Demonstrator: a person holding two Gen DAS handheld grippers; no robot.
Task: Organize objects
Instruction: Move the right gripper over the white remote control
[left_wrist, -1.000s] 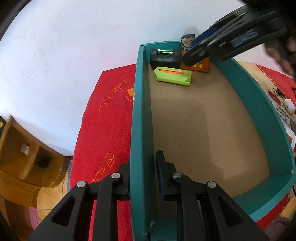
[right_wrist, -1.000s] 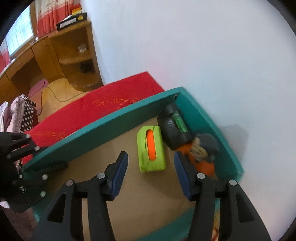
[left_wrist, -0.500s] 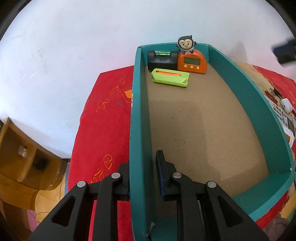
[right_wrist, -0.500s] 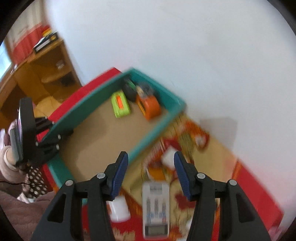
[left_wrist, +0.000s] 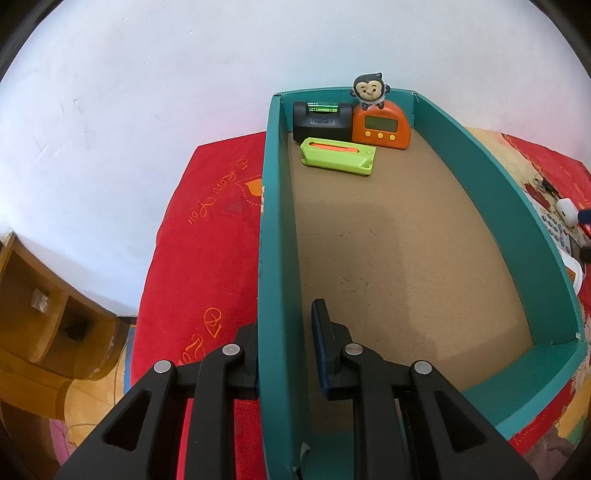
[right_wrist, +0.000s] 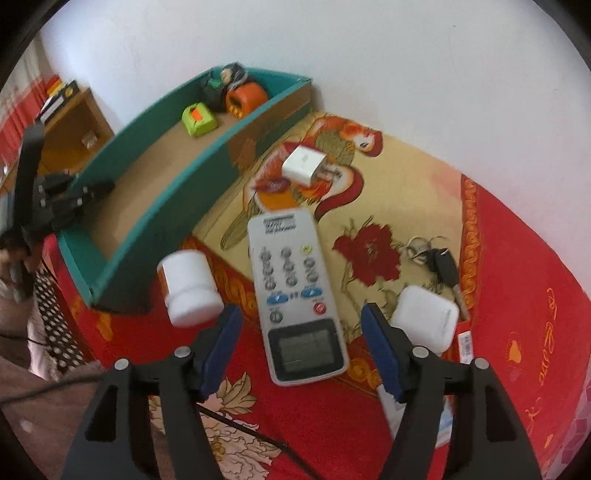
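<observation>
A teal open box (left_wrist: 273, 221) lies on a red patterned cloth. At its far end sit a black spirit level (left_wrist: 321, 120), an orange timer with a monkey figure (left_wrist: 380, 129) and a green case (left_wrist: 338, 157). My left gripper (left_wrist: 284, 321) is shut on the box's left wall near the close end. My right gripper (right_wrist: 301, 314) hovers outside the box, its jaws opening over a white remote control (right_wrist: 295, 258) that lies on the cloth between the fingers. The pads do not touch it.
Around the remote lie a white bottle (right_wrist: 188, 288) on its side, a white plug adapter (right_wrist: 304, 164), a white earbud case (right_wrist: 424, 319) and a bunch of keys (right_wrist: 439, 260). A white wall is behind. A wooden shelf unit (left_wrist: 40, 317) stands left.
My right gripper has left the box's far end and swung out over the cloth to the remote, and its jaws stand wider. The left gripper keeps its hold on the wall.
</observation>
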